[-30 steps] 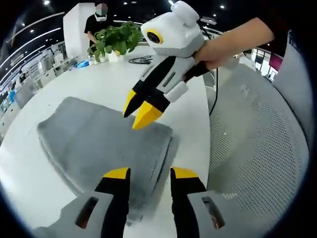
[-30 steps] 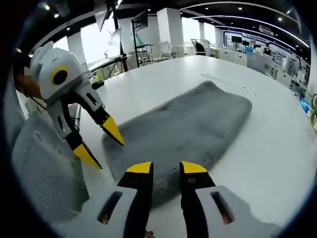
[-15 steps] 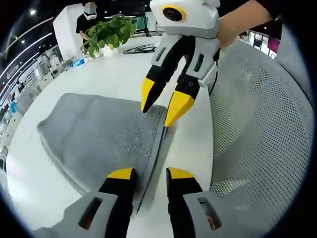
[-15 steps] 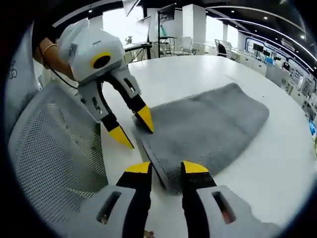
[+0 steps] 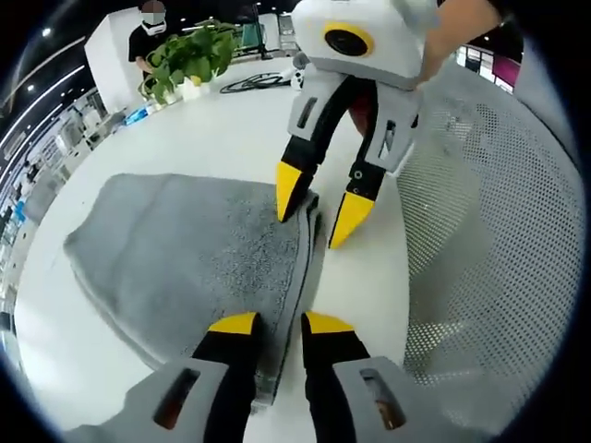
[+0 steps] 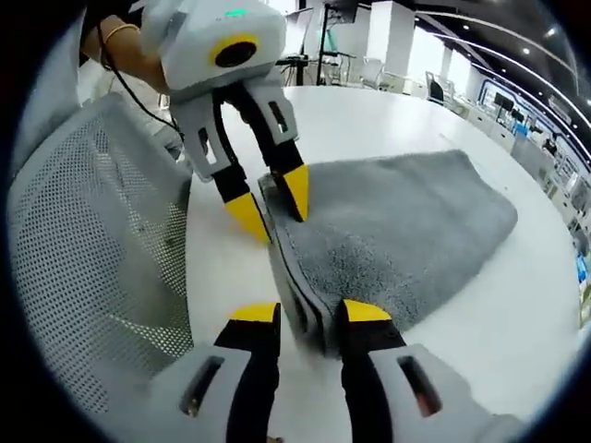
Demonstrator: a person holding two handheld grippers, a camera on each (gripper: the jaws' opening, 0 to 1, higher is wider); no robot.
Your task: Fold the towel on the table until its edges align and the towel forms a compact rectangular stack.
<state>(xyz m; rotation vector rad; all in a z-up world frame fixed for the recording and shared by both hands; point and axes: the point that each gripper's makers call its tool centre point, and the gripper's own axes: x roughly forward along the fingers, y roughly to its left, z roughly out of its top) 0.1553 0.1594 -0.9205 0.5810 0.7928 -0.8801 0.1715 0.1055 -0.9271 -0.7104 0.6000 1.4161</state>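
Both grippers, left (image 5: 280,325) and right (image 6: 312,312), have closed in, open jaws straddling the towel (image 5: 185,258) edge.

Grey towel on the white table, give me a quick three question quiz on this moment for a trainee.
1. True or false: both grippers straddle the same long edge of the grey towel.
2. What stands on the far side of the white table? A) potted plant B) kettle C) laptop
3. Are the left gripper and the right gripper open or shut?

Key: 1 true. 2 A, the potted plant. 3 Both open.
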